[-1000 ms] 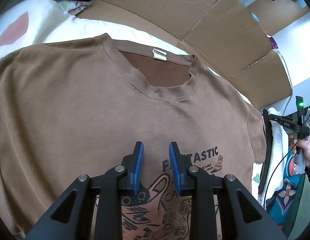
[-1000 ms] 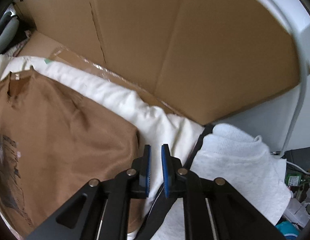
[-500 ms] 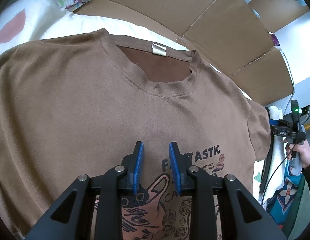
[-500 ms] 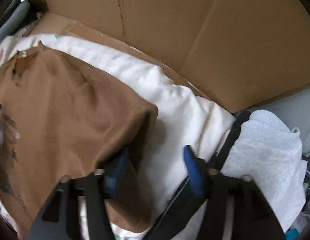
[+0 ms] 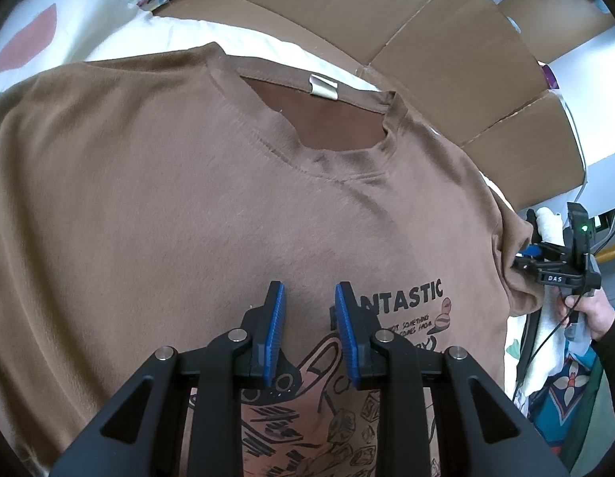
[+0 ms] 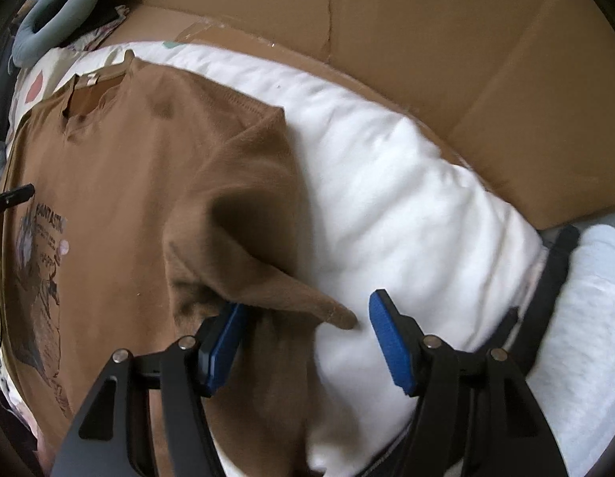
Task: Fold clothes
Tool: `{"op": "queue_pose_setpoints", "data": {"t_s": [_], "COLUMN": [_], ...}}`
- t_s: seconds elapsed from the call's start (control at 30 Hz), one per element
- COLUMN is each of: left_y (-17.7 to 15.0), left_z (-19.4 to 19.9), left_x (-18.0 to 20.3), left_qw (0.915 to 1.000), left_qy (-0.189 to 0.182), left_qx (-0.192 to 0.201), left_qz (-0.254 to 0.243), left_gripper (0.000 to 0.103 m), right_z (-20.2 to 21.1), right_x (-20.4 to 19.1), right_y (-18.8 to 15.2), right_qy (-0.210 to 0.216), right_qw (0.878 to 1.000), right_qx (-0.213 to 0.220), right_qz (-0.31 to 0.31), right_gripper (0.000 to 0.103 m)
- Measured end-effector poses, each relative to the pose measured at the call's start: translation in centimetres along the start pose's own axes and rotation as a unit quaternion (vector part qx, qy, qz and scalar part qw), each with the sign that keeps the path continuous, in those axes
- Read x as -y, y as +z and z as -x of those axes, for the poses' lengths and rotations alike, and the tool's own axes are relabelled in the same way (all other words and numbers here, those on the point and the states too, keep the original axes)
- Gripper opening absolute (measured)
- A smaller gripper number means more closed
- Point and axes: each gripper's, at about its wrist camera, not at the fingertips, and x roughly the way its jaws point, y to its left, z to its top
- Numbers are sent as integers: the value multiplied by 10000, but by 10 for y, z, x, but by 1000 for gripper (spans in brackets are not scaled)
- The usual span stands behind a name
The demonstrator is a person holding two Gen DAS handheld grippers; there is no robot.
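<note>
A brown T-shirt (image 5: 188, 206) with a black "FANTASTIC" print lies face up on a white bedcover; it also shows in the right wrist view (image 6: 120, 183). My left gripper (image 5: 309, 330) hovers over the chest print, its jaws a small gap apart with nothing between them. My right gripper (image 6: 303, 342) is wide open at the shirt's right sleeve (image 6: 267, 214). The sleeve's tip lies between its jaws, bunched and lifted. The right gripper also shows at the sleeve in the left wrist view (image 5: 526, 268).
Flattened cardboard (image 6: 407, 59) lines the wall behind the bed. White bedcover (image 6: 387, 198) lies right of the shirt. A white towel (image 6: 585, 318) and a black strap (image 6: 554, 274) lie at the right edge. A grey-green neck pillow (image 6: 53, 16) sits far left.
My right gripper has opened wide and moved left onto the right sleeve, which is now bunched between its jaws. My left gripper has dipped slightly closer to the shirt.
</note>
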Motion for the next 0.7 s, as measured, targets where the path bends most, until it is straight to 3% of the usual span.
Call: {"op": "queue_pose_setpoints", "data": {"t_s": [0.07, 0.23, 0.3, 0.53, 0.7], "left_y": [0, 2, 3, 4, 5], "left_z": [-1, -2, -3, -1, -1], "left_x": [0, -1, 0, 3, 8], "left_qw": [10000, 10000, 10000, 10000, 10000], "left_qy": [-2, -13, -28, -59, -74], "left_qx": [-10, -15, -5, 22, 25], "left_qz": [1, 6, 7, -21, -44], "left_gripper": [27, 27, 27, 27, 27], "right_z": [-2, 12, 23, 63, 82], "right_x": [-1, -1, 0, 16, 53], "right_y": [-1, -3, -4, -9, -18], "right_qy": [77, 164, 68, -289, -561], "right_qw": [10000, 9998, 9999, 9995, 9971], "right_qx": [-7, 30, 41, 118, 232], "right_qz": [10, 105, 142, -37, -456], "right_gripper": [58, 18, 9, 5, 4]}}
